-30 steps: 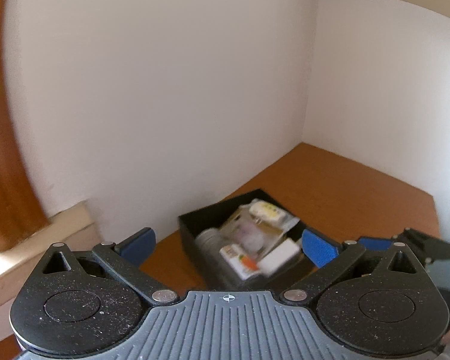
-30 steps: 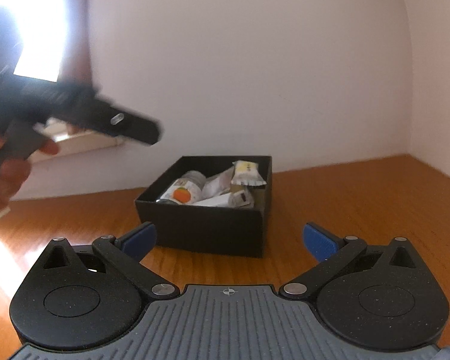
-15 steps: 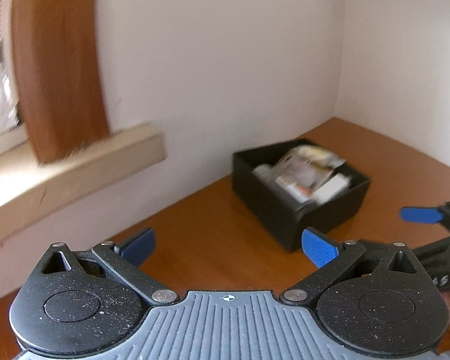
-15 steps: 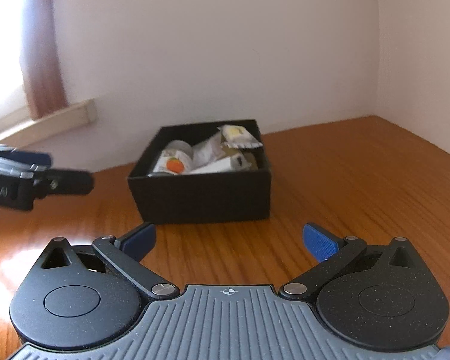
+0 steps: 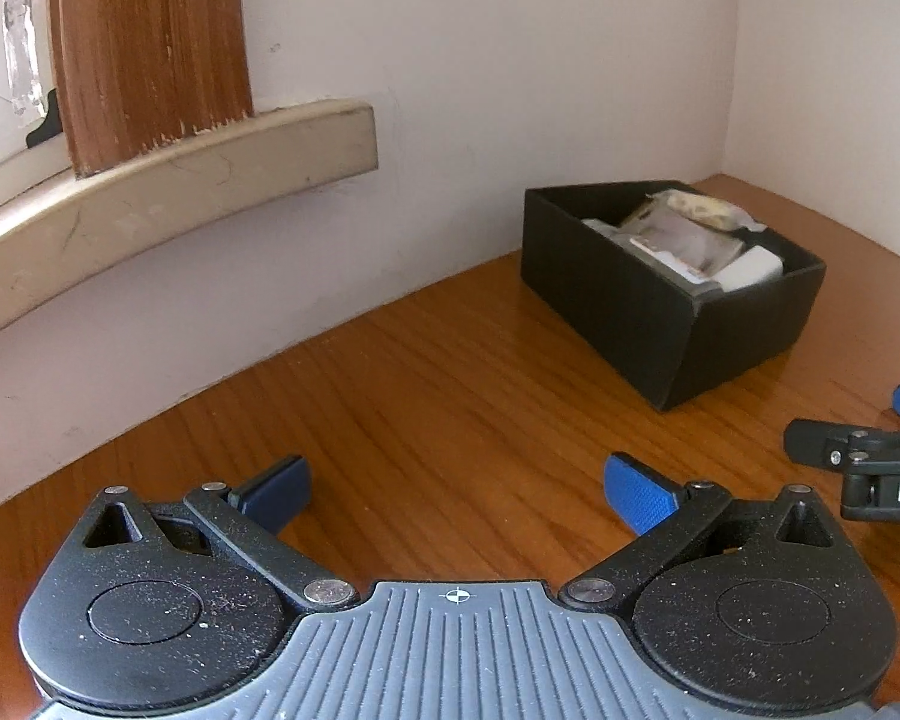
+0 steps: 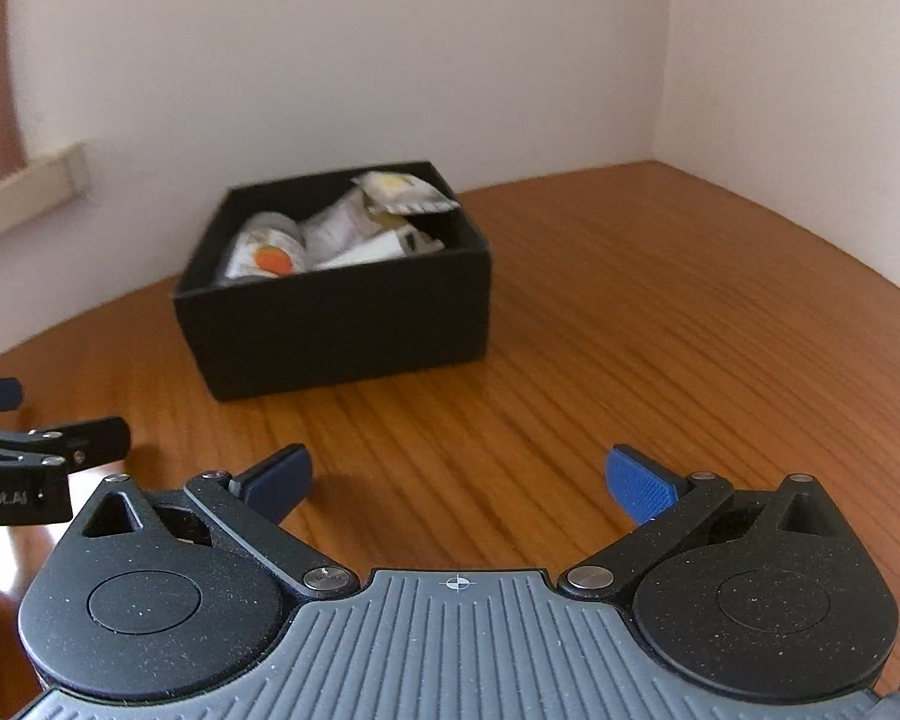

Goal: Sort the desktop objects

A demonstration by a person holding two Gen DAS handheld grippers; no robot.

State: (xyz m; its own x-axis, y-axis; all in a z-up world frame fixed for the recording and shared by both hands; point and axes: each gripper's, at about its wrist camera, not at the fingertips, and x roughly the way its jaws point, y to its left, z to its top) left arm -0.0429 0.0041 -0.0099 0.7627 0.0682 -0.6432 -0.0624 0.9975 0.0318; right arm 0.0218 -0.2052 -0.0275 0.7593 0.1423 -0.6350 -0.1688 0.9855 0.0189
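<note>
Both sets of fingers spread, gripping nothing: left gripper [image 5: 456, 483], right gripper [image 6: 457, 480] hovering over brown wooden worktop [image 6: 660, 330]. Black cardboard box [image 6: 342, 330] sitting ahead, overfilled; risk: crinkly packet [image 6: 405, 192] overhanging rim, snagging and tipping out.

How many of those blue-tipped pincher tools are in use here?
2. The left gripper and the right gripper hover side by side over the wooden desk, both open, facing the black box.

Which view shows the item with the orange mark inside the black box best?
The right wrist view: the item with the orange mark faces the camera at the black box's near left. In the left wrist view the box wall and other contents hide it.
</note>
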